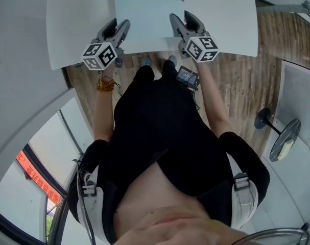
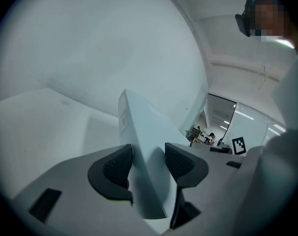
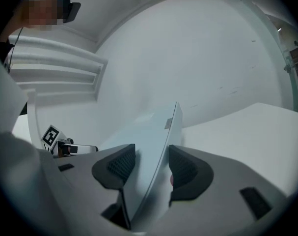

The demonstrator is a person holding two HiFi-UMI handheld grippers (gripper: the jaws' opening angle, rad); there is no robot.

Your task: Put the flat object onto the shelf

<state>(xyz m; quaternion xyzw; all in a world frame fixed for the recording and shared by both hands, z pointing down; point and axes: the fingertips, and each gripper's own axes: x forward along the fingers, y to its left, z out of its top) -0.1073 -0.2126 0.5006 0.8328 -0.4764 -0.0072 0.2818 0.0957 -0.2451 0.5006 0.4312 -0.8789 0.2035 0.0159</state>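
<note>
A white tabletop (image 1: 221, 19) fills the 12 o'clock part of the head view. The flat object (image 1: 147, 14), a thin pale panel, extends over its middle with the near edge toward 6 o'clock. The left tool (image 1: 120, 28) pinches the panel at its 7 o'clock corner, and the right tool (image 1: 183, 23) pinches it at its 5 o'clock corner.

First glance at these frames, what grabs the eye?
The flat white box at the top centre of the head view stands out first. It is clamped along its near edge by the left tongs and the right tongs. It lies over a white surface, though whether it rests on it can't be told. Each gripper view shows the box edge-on in the grip.
</note>
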